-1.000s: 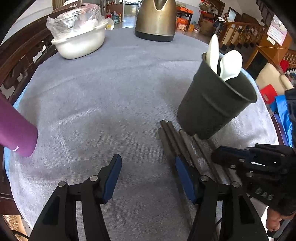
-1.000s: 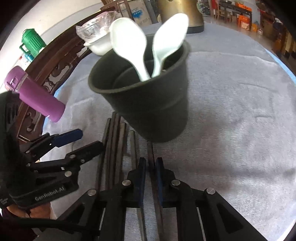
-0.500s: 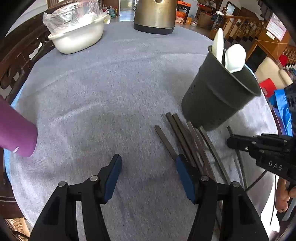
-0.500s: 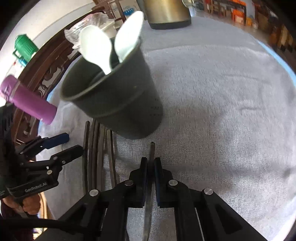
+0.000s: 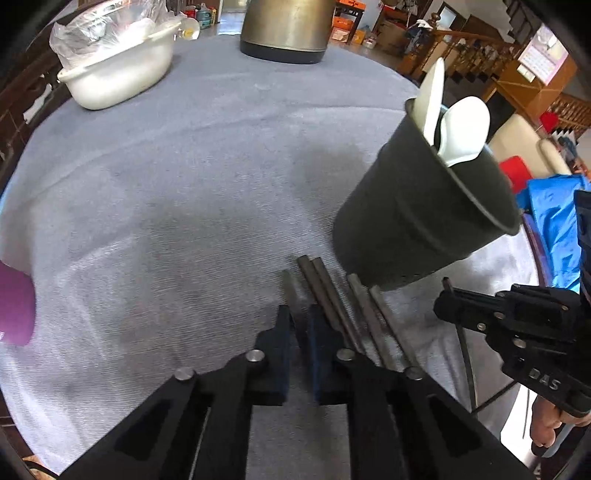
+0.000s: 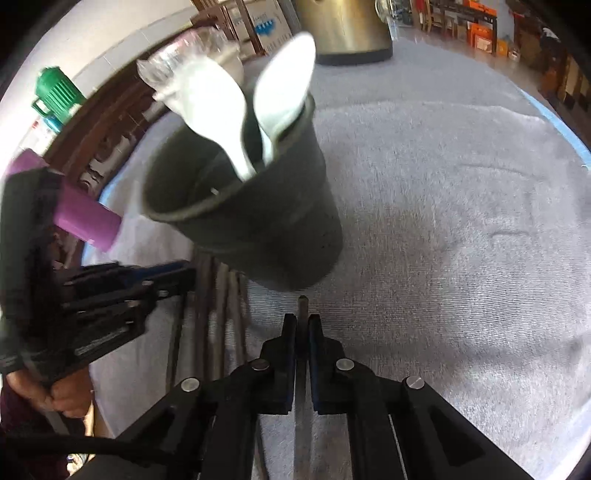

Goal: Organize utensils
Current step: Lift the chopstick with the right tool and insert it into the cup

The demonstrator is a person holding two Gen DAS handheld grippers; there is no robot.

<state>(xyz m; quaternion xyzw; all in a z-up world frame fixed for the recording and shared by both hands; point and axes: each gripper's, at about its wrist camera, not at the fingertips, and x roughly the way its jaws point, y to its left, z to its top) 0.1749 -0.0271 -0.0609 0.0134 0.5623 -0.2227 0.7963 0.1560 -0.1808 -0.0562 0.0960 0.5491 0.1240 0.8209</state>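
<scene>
Dark, slim, square-ended chopsticks [image 5: 334, 295] lie side by side on the grey woven tablecloth [image 5: 184, 184], pointing at the tapered black cup [image 5: 424, 218] holding white plastic spoons [image 5: 463, 129]. The left gripper [image 5: 300, 321] has just clamped the leftmost chopstick [image 5: 290, 286]; the right gripper [image 6: 303, 325] pinches another chopstick [image 6: 303, 306] lengthwise.

We see a grey woven tablecloth [image 5: 184, 177] under a dark charcoal cup [image 5: 424, 221] holding two white spoons [image 5: 461, 129]. The chopsticks [image 5: 332, 295] are dark brown-grey. Near the table's far edge sit a white basin [image 5: 118, 81] (clear plastic inside) and a brass-coloured kettle [image 5: 284, 29]; a purple bottle [image 6: 88, 218] lies at its left edge.
</scene>
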